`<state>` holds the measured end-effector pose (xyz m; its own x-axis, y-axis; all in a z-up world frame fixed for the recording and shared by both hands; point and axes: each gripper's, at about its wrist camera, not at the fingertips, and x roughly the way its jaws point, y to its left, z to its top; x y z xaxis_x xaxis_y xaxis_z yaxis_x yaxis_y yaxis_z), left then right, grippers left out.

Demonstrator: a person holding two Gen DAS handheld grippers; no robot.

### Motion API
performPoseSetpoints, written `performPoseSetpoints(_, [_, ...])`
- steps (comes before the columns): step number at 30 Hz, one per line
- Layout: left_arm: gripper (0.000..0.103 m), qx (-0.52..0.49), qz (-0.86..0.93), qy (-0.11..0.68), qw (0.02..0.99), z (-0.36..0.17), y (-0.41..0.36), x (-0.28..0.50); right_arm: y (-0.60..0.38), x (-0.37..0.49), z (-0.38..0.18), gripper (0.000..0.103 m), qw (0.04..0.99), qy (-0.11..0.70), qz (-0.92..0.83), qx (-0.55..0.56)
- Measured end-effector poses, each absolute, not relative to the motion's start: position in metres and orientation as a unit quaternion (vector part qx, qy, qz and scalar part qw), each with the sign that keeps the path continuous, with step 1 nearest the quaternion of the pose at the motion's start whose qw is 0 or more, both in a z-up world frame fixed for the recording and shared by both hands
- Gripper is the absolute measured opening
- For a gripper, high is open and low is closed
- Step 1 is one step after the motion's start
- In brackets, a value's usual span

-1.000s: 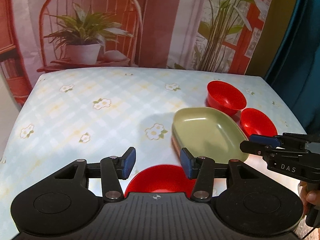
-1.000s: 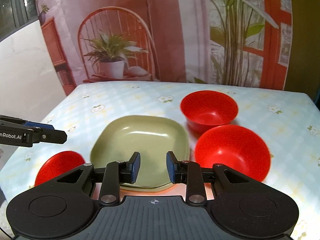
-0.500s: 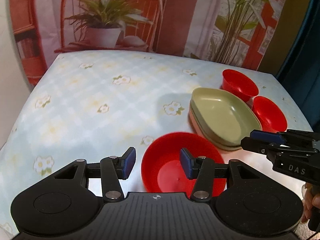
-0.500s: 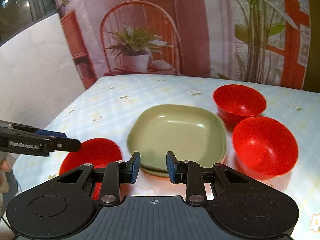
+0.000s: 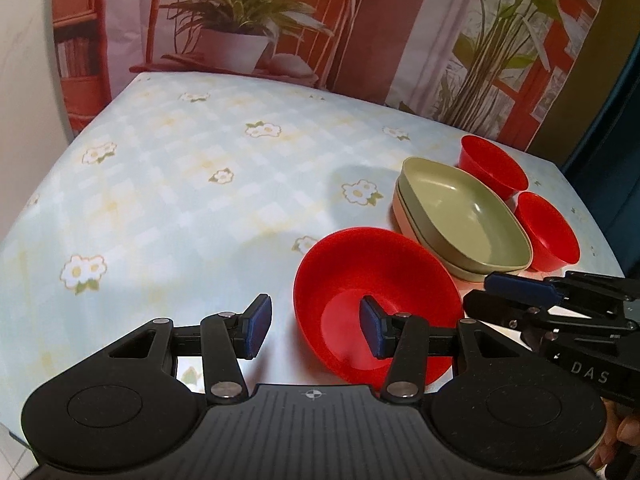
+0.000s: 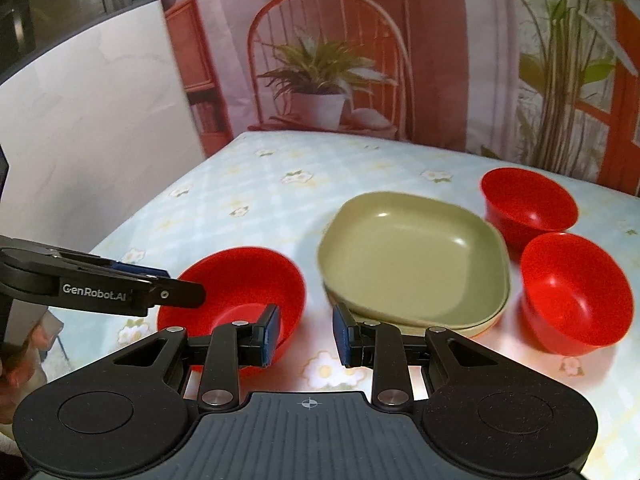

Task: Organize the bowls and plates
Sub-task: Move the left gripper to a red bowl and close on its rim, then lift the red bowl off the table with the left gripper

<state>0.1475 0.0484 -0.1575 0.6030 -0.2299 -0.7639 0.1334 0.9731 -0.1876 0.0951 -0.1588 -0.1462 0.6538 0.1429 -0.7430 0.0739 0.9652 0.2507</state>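
Note:
A red bowl (image 5: 376, 280) sits near the table's front edge. My left gripper (image 5: 314, 328) is open just above it, with the right pad over the bowl's inside and the left pad outside its left rim. My right gripper (image 6: 306, 334) is open by a narrow gap with nothing between its pads, just right of the same red bowl (image 6: 236, 280). A green plate (image 6: 412, 256) tops a short stack of plates. Two more red bowls (image 6: 528, 204) (image 6: 576, 292) stand to the right of the stack. The left gripper (image 6: 120, 284) also shows at the left of the right wrist view.
The table wears a pale blue flowered cloth (image 5: 180, 200), bare on its left and far parts. A printed backdrop (image 6: 320, 80) of a chair and plants hangs behind the far edge. A white wall (image 6: 100, 140) stands to the left.
Both grippers have moved toward the near red bowl. It has come up from the left view's bottom edge to lie under the left jaws. The plates and far bowls have slid right in both views.

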Motion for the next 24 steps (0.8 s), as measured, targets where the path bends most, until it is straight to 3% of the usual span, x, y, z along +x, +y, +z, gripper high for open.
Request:
performPoseSetpoints(4, [0.050,-0.060,-0.102,0.436,0.892,-0.162,0.049,0.148,-0.153,0.098,-0.151,0.027,0.896,0.424,0.028,0.130])
performPoseSetpoints(14, [0.030,-0.066,-0.114,0.438,0.889,-0.170,0.047,0.148,-0.153,0.102,-0.164,0.027,0.885,0.440,0.036,0.149])
performPoseSetpoints(24, [0.029,-0.073,-0.122,0.439,0.887,-0.170,0.047,0.146,-0.150,0.104,-0.165,0.018,0.881,0.445,0.051,0.152])
